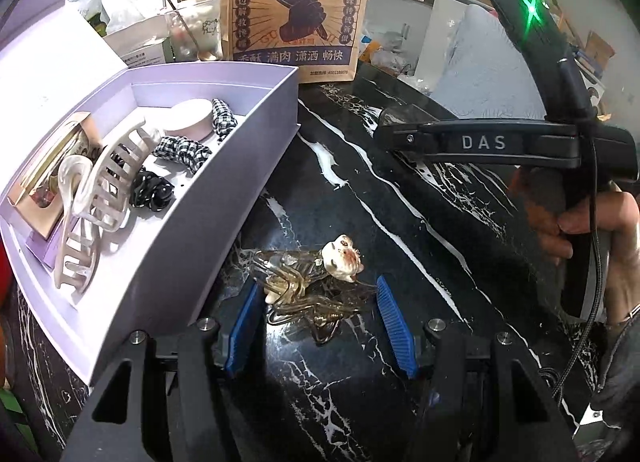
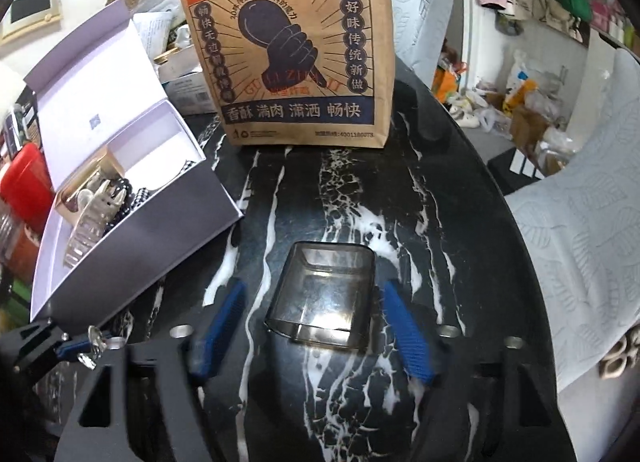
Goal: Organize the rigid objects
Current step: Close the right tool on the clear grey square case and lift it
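smoky clear case (image 2: 322, 294) between right jaws, untouched

table (image 2: 460, 222): glossy black marble-look, white veins | box (image 1: 192, 262), on table: matt lilac card | clear hair clip (image 1: 304, 282), beside box: glossy translucent plastic | smoky case (image 2: 324, 294): smooth translucent plastic | bag (image 2: 288, 42), behind box: matt kraft paper

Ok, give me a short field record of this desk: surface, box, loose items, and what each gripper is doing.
surface: black marble table
box: open lilac box at left, holding a white claw clip and scrunchies
loose items: clear hair clip with cat charm; smoky clear case
left gripper: open, straddling the hair clip
right gripper: open, straddling the case, pads not touching
backdrop: brown paper bag standing upright
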Demonstrator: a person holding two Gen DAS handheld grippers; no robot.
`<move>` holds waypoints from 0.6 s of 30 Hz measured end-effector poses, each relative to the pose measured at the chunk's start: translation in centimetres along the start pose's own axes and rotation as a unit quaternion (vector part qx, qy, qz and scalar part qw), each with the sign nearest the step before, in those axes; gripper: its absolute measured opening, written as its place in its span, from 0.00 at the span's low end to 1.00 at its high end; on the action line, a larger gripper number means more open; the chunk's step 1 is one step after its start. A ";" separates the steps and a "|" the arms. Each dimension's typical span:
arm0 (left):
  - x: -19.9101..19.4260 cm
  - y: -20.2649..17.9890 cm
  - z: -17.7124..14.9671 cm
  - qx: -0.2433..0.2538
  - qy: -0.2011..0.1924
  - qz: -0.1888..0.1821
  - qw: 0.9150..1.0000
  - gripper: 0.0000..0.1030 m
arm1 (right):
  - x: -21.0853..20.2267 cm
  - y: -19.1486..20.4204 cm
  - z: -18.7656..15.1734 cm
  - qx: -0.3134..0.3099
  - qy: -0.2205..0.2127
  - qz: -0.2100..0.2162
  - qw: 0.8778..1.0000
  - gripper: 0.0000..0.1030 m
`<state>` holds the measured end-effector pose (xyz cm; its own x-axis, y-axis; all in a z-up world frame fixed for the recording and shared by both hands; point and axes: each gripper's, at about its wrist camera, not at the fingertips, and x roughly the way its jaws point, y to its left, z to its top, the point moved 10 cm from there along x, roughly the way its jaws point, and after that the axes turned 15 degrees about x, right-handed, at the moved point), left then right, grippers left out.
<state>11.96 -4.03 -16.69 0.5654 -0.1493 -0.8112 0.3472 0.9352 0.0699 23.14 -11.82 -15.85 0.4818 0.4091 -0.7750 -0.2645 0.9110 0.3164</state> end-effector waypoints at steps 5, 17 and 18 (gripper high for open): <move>-0.2 -0.1 -0.2 0.006 0.000 0.005 1.000 0.55 | -0.5 -0.3 -0.4 0.005 -0.001 0.005 1.000 0.48; -1.0 -1.9 -1.4 0.029 0.003 0.007 1.000 0.55 | -4.6 0.4 -6.9 0.021 0.016 0.019 0.999 0.48; -1.2 -2.1 -1.7 0.029 0.005 0.008 1.000 0.55 | -5.2 0.5 -7.6 0.021 0.015 0.018 1.000 0.48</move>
<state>9.31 -5.30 -16.84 0.5634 -0.1300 -0.8159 0.3808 0.9173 0.1168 14.18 -13.85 -15.80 0.4474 0.4412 -0.7779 -0.2461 0.8970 0.3673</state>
